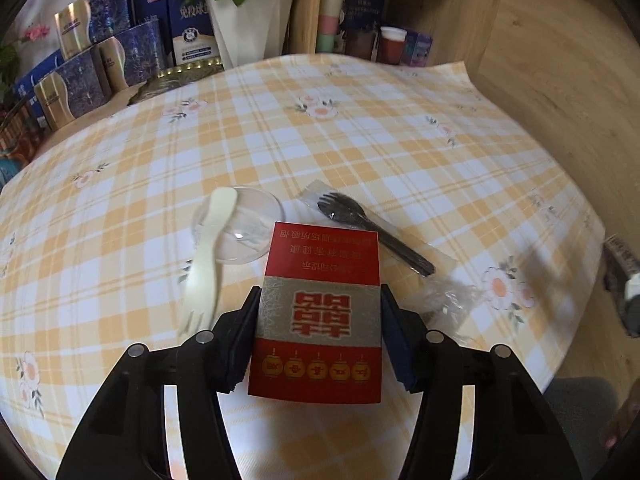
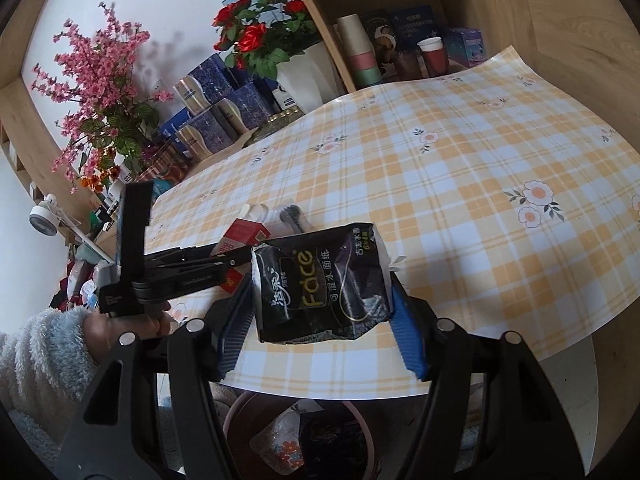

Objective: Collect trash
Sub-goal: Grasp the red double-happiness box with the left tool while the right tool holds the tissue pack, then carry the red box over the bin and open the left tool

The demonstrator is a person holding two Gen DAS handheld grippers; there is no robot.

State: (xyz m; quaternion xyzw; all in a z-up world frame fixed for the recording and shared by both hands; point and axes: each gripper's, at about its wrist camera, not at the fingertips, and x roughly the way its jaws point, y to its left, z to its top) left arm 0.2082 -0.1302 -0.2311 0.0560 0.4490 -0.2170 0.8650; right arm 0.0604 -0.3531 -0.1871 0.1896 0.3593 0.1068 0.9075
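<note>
My left gripper (image 1: 320,294) is shut on a red cigarette box (image 1: 318,312) and holds it above the checked tablecloth (image 1: 360,140). Just past it lie a clear plastic lid (image 1: 240,226), a cream plastic fork (image 1: 204,256), a black fork in a clear wrapper (image 1: 372,232) and crumpled clear plastic (image 1: 448,300). My right gripper (image 2: 322,284) is shut on a black tissue packet (image 2: 322,280) at the table's front edge. The left gripper and red box (image 2: 240,236) also show in the right wrist view.
A pink bin (image 2: 300,436) with wrappers inside stands below the table's front edge. Blue gift boxes (image 1: 80,72), a white flower pot (image 1: 252,24) and stacked cups (image 2: 358,50) line the back. A wooden shelf wall (image 1: 560,80) rises on the right.
</note>
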